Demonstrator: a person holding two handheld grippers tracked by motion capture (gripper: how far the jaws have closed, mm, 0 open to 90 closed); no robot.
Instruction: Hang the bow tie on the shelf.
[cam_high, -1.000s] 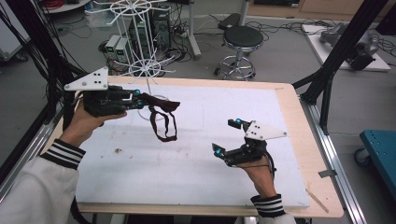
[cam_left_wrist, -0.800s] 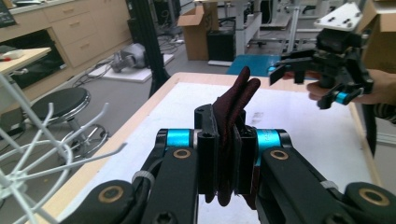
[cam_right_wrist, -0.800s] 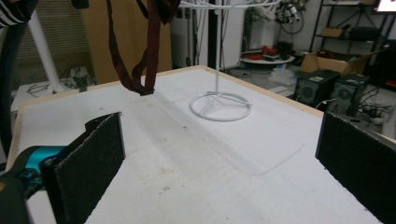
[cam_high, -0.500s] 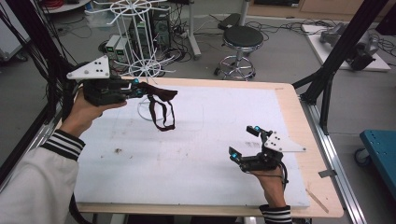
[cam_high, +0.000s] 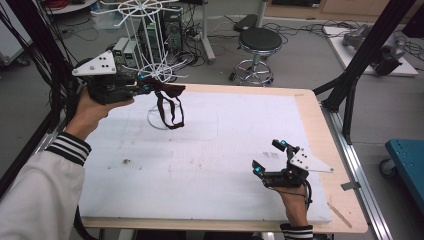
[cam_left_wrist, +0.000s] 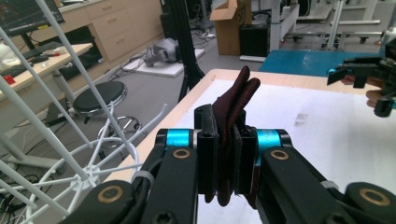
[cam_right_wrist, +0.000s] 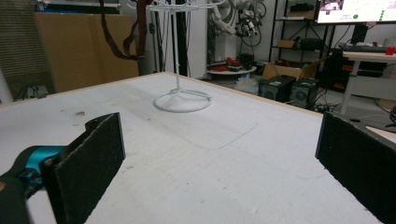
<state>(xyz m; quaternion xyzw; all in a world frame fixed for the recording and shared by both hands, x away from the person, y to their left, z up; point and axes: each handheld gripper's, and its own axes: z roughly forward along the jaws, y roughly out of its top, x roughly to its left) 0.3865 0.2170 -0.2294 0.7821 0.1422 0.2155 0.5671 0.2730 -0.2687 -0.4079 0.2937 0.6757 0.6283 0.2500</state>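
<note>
**A:** Start near. What's the right hand doing?

**B:** It comes in at the near right edge of the bench (cam_high: 200, 150), wrist low, holding the right hand-held gripper (cam_high: 267, 157) just above the white padded top. The grey three-cornered plate on it faces up and to the right. Its two black foam-faced jaws stand wide apart with nothing between them.

**A:** And the surface itself?

**B:** A white, slightly scuffed mat on a pale wooden board, with a few dark specks toward the near left.

**A:** Farther off?

**B:** At the far left the left hand, in a sleeve with a black-and-white striped cuff, is raised off the bench with the left hand-held gripper (cam_high: 150, 86) held level and pointing right. Its jaws are clamped on a dark maroon cloth strap (cam_high: 170, 102); a folded end sticks out past the pads, and the rest hangs in a loop in the air over the far-left part of the mat.

**A:** Anything close to it?

**B:** A white wire display stand (cam_high: 150, 50), thin rods with a round ring base sitting on the mat. The strap's loop hangs just in front of its pole, above the base.
</note>
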